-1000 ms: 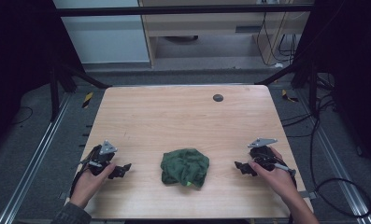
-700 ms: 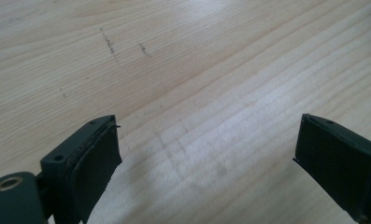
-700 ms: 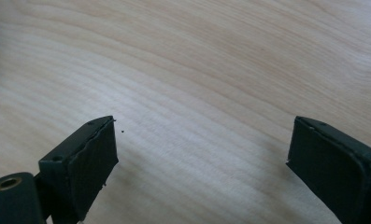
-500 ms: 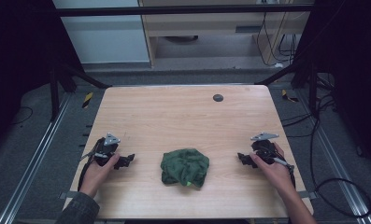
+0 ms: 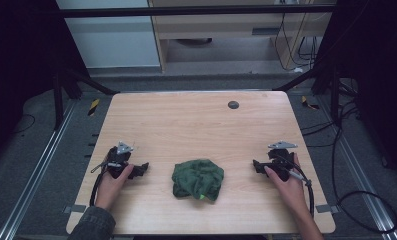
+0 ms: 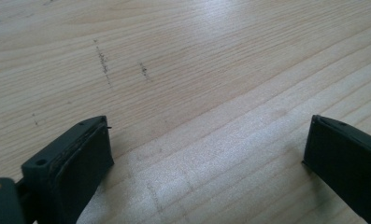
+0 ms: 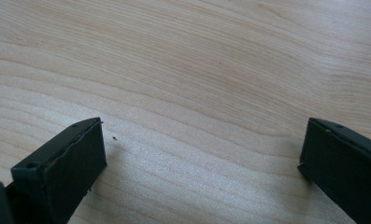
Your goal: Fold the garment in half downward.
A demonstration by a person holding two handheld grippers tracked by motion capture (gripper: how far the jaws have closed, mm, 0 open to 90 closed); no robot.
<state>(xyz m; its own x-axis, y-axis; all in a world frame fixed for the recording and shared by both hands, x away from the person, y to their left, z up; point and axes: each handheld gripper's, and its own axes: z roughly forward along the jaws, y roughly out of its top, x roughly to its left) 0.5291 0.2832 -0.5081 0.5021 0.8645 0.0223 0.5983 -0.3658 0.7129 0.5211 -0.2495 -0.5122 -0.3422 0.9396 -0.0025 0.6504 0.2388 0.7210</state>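
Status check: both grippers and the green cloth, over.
Left gripper and right gripper open, nothing between the fingers. Green cloth crumpled mid-table between them, untouched. Nothing between either gripper and the cloth.

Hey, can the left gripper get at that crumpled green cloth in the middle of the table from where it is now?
Probably yes. The left gripper is open and points toward the green cloth, with bare table between them and nothing in the way.

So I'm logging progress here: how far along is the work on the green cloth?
Nothing looks done: the green cloth lies crumpled mid-table. In hand: the left gripper and right gripper flank it, jaws wide, empty, just opened further. Left: grasping and handling the cloth.
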